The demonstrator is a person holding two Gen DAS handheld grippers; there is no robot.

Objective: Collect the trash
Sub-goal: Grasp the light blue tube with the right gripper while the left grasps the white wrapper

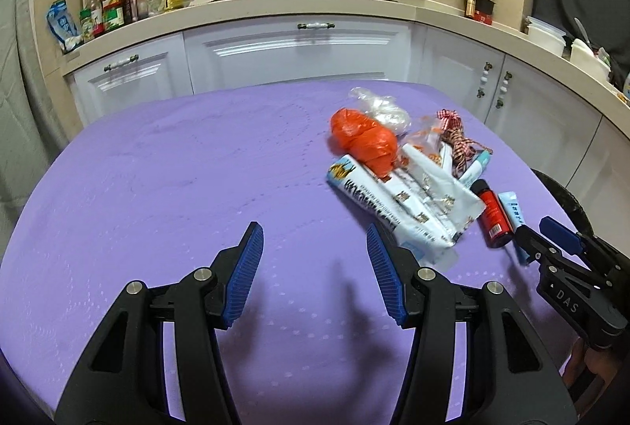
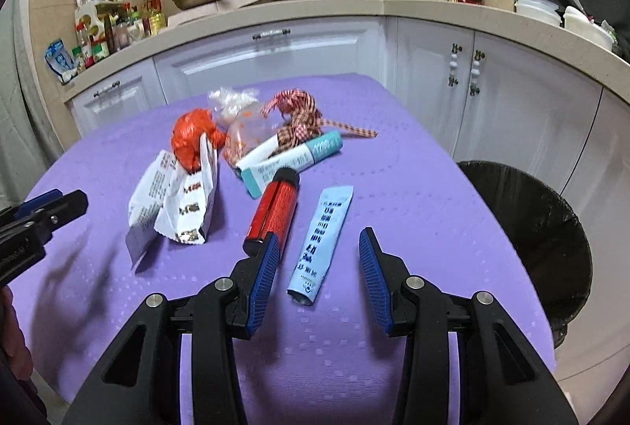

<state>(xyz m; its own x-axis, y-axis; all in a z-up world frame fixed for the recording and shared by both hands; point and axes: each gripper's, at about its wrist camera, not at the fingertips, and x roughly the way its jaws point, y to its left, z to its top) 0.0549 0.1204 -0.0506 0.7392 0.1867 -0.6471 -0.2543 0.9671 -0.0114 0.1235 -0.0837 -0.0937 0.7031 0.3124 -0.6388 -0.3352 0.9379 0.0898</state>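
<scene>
Black-lined round trash bin [image 2: 551, 228] stands at 3 o'clock, off the purple-clothed table [image 2: 413, 157]. Right gripper [image 2: 319, 259], jaws wide, straddles the flat light-blue paper sachet [image 2: 321, 236]; the adjacent red cylindrical tube [image 2: 273, 210] risks being nudged. Left gripper [image 1: 315, 252], jaws wide, holds nothing.

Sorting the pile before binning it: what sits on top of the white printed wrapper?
The crumpled orange plastic bag rests on the far end of the white printed wrapper. Whatever lies beneath the wrapper is covered and cannot be seen.

Desk [image 1: 157, 169] left half bare, passable. Trash pile [image 1: 393, 165] blocks far right. Blue tube [image 2: 321, 240] lies between right claw [image 2: 317, 259] fingers; bin [image 2: 551, 236] off right edge.
</scene>
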